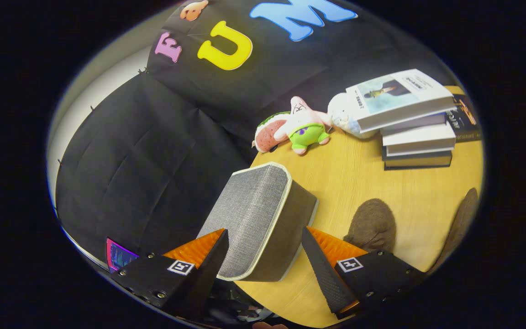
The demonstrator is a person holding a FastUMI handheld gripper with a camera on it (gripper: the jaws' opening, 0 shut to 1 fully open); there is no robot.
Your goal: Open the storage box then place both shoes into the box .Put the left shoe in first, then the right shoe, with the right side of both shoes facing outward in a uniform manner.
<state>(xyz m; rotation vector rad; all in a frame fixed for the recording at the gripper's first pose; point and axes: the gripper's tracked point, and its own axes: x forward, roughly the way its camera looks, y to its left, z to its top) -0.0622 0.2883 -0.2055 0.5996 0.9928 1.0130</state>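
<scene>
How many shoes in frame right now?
2. One brown shoe lies on the wooden table just beyond the right finger of the tongs, which straddle the grey storage box. The second shoe lies further right, partly cut off.

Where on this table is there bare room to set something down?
Bare wood lies between the grey box, the books and the brown shoe. The far edge is crowded with plush toys beside the books. The gripper has open fingers either side of the box.
</scene>
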